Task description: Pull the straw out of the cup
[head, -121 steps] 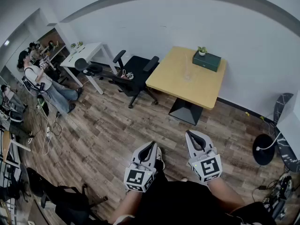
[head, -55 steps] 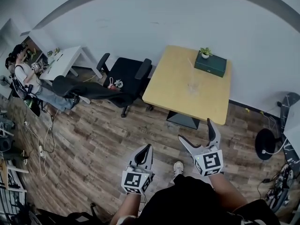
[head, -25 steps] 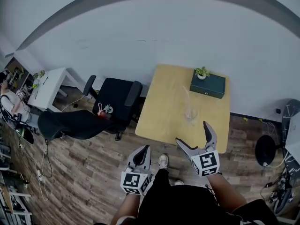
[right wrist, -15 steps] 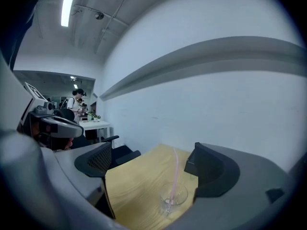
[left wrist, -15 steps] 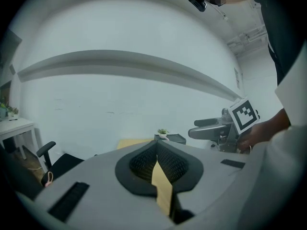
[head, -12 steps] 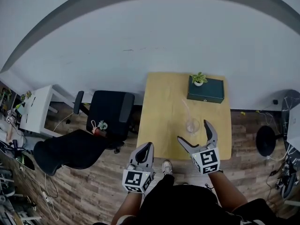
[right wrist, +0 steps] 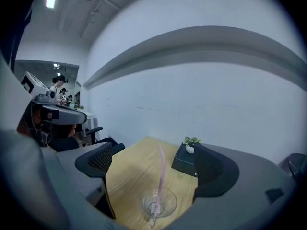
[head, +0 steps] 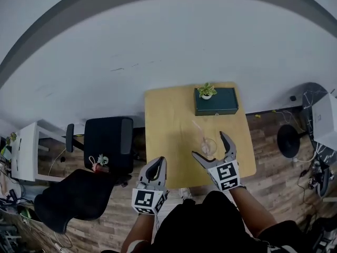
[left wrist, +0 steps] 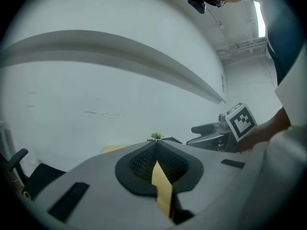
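Observation:
A clear glass cup [head: 208, 148] stands on the wooden table [head: 168, 120] with a pink straw [head: 198, 130] leaning in it. My right gripper [head: 209, 145] is open and hangs just over the cup, one jaw on each side of it. In the right gripper view the cup [right wrist: 159, 202] and the upright straw [right wrist: 161, 169] sit between the wide-apart pads [right wrist: 98, 164], touching neither. My left gripper [head: 158, 163] is shut and empty at the table's near edge. In its own view the left gripper [left wrist: 155, 150] has its pads pressed together.
A dark green box [head: 216, 100] with a small potted plant [head: 206, 90] sits at the table's far edge by the white wall. Black office chairs [head: 108, 144] stand left of the table. A round black stand base [head: 288, 139] and cables are on the floor at right.
The person has walked up to the table, which now lies directly below. My right gripper has opened and moved forward over the cup. The left gripper stays shut.

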`<state>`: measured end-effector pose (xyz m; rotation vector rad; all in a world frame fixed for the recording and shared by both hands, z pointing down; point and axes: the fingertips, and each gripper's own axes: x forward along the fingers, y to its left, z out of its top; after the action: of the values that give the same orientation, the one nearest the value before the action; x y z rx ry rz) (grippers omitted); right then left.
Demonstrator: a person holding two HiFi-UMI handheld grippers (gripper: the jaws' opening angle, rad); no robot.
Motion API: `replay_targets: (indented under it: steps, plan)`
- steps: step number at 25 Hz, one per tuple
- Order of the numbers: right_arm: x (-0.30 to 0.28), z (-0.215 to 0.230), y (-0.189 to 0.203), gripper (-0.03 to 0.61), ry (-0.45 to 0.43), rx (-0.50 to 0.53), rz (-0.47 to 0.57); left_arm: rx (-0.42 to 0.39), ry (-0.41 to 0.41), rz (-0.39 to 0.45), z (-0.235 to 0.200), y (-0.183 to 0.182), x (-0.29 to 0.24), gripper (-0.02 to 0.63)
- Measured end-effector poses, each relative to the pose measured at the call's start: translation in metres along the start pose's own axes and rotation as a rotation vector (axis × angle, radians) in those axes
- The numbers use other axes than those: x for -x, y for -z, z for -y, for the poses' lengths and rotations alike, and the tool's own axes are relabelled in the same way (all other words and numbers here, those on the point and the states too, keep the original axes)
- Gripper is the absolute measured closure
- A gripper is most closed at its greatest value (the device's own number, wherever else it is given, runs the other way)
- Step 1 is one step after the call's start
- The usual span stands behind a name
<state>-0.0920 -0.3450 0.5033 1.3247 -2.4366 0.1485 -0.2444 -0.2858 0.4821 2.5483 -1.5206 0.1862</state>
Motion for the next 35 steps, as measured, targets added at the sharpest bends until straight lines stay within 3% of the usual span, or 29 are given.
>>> replay_targets:
  steps: [4,11,17,27,35]
  plan:
    - [-0.011,0.008,0.014,0.041,0.006,0.014,-0.055,0.019,0.029,-0.016,-0.005,0.007,-0.019,0.595]
    - [-0.04,0.021,0.049,0.081,-0.038,-0.082,-0.155,0.059,0.009,-0.052,-0.014,0.019,-0.041,0.594]
    - [-0.063,0.037,0.075,0.171,-0.028,-0.103,-0.221,0.05,-0.003,-0.073,-0.019,0.024,-0.054,0.594]
    - [-0.071,0.037,0.096,0.404,-0.076,-0.071,-0.302,0.064,-0.03,-0.074,-0.018,0.029,-0.062,0.595]
    - [-0.074,0.035,0.102,0.491,-0.082,-0.068,-0.323,0.078,-0.062,-0.081,-0.018,0.032,-0.052,0.595]
